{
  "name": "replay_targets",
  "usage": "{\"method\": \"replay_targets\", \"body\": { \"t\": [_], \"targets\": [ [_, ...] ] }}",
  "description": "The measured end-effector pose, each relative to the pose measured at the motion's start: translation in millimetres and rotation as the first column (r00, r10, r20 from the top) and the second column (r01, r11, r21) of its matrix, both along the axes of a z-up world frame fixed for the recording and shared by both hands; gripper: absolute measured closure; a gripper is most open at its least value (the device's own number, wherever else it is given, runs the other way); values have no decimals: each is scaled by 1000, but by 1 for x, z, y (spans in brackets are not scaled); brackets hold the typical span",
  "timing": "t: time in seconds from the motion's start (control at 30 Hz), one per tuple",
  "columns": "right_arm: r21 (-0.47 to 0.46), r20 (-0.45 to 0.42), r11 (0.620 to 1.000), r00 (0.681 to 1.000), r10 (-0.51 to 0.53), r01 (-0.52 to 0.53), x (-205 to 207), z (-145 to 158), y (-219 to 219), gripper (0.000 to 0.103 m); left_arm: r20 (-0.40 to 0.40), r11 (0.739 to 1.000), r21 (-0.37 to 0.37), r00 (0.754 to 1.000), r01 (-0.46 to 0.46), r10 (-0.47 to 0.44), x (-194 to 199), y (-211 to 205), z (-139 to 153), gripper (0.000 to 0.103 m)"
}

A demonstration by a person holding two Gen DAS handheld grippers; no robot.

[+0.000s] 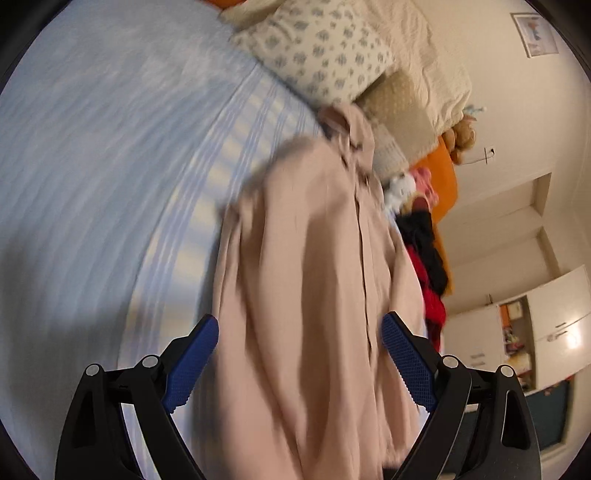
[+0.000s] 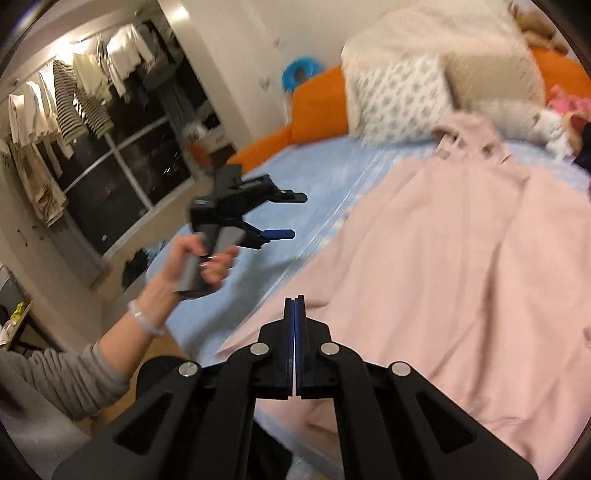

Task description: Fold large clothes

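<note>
Looking along our right claw [image 2: 294, 306], we see its blue pads pressed flat together with nothing between them, poised just above the near edge of the pink shirt [image 2: 443, 258]; the shirt lies spread along the bed [image 2: 314, 173], collar end far from us and hem end nearest, its folds blurred by motion. To our left, our left hand [image 2: 201, 258] grips the handle of the left claw [image 2: 286, 216], which hangs over the blue sheet beside the shirt, its two fingers standing well apart and empty; a grey sleeve [image 2: 66, 380] and a pale bracelet [image 2: 146, 319] show on that arm. From the left wrist view, the left claw [image 1: 299, 339] frames the shirt [image 1: 314, 277] between its wide blue pads [image 1: 192, 362], though whether the pads touch the cloth we cannot tell; the button strip runs up the shirt toward the collar. Beyond the collar sit a patterned pillow [image 2: 402, 98], a beige cushion [image 2: 491, 79] and a cream blanket [image 2: 424, 33]; dark and red clothes [image 1: 428, 266] lie just beside the shirt on the right. Farther off, an orange headboard [image 2: 317, 107] rings the bed; clothes hang on a rail [image 2: 74, 99] before a dark window.
</note>
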State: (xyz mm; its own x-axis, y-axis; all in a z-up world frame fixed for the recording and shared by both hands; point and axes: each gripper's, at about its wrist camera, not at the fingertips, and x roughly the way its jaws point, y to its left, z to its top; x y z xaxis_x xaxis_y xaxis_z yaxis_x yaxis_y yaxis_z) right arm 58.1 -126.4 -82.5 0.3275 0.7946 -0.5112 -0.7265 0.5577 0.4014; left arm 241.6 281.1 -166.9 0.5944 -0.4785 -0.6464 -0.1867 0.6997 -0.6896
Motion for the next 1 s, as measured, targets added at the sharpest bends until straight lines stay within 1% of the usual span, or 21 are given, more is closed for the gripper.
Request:
{"method": "replay_targets", "body": {
  "t": [0.03, 0.07, 0.1, 0.13, 0.17, 0.2, 0.23, 0.27, 0.3, 0.33, 0.37, 0.47, 0.53, 0.57, 0.63, 0.67, 0.73, 0.8, 0.87, 0.93, 1.0],
  "targets": [
    [-3, 10, 1000, 1000, -12, 12, 0, 2, -6, 102, -29, 1000, 28, 999, -15, 15, 15, 1, -4, 12],
    [0, 17, 1000, 1000, -23, 23, -1, 2, -10, 102, -76, 998, 55, 997, -26, 31, 29, 1, -10, 12],
    [-19, 25, 1000, 1000, -13, 14, -3, 0, -10, 100, -132, 998, 67, 991, -19, 27, 45, 0, -19, 15],
    [-93, 45, 995, 999, 24, -20, -8, -5, -1, 99, -155, 997, 74, 988, -5, 16, 52, -1, -22, 15],
    [-142, 76, 989, 996, 46, -35, -15, -9, 6, 99, -171, 995, 102, 985, 6, 11, 55, -4, -24, 15],
    [-178, 102, 982, 991, 84, -65, -23, -16, 15, 93, -179, 992, 124, 984, 12, 11, 56, -5, -24, 15],
    [-208, 125, 973, 983, 131, -104, -35, -25, 31, 86, -189, 991, 131, 982, 17, 8, 56, -6, -26, 15],
    [-230, 143, 963, 974, 175, -139, -48, -36, 47, 58, -193, 993, 118, 981, 15, 9, 54, -6, -27, 15],
    [-255, 156, 951, 962, 222, -178, -60, -47, 62, 40, -196, 994, 105, 981, 6, 15, 51, -5, -28, 15],
    [-292, 184, 929, 940, 287, -227, -77, -62, 85, 41, -195, 996, 92, 980, -6, 24, 45, -3, -30, 15],
    [-309, 194, 917, 927, 322, -253, -90, -73, 98, 44, -194, 996, 91, 981, -9, 27, 41, -2, -31, 15],
    [-340, 173, 886, 905, 389, -315, -112, -108, 138, 49, -193, 992, 127, 981, 2, 23, 32, -5, -33, 15],
    [-393, 204, 871, 896, 394, -293, -123, -127, 157, 51, -194, 993, 117, 981, 22, 1, 29, -6, -36, 15],
    [-414, 211, 865, 895, 394, -284, -121, -135, 161, 53, -195, 993, 111, 981, 34, -11, 27, -7, -37, 15],
    [-453, 208, 851, 897, 390, -265, -116, -148, 170, 56, -192, 991, 122, 981, 58, -34, 23, -9, -36, 15],
    [-465, 199, 851, 908, 369, -244, -108, -152, 173, 61, -188, 989, 131, 981, 66, -41, 22, -11, -35, 15],
    [-483, 204, 852, 920, 335, -203, -99, -158, 177, 63, -179, 985, 148, 982, 85, -58, 18, -13, -33, 14],
    [-489, 228, 856, 923, 311, -168, -97, -158, 178, 63, -175, 986, 135, 982, 97, -73, 15, -14, -33, 14],
    [-476, 226, 866, 930, 289, -153, -94, -155, 179, 63, -171, 987, 125, 982, 102, -80, 12, -12, -33, 14],
    [-448, 212, 879, 936, 280, -162, -86, -155, 179, 62, -166, 987, 126, 983, 104, -82, 11, -10, -33, 14],
    [-445, 212, 879, 933, 291, -173, -87, -152, 180, 60, -164, 988, 119, 983, 101, -80, 10, -7, -35, 14]
  ]
}}
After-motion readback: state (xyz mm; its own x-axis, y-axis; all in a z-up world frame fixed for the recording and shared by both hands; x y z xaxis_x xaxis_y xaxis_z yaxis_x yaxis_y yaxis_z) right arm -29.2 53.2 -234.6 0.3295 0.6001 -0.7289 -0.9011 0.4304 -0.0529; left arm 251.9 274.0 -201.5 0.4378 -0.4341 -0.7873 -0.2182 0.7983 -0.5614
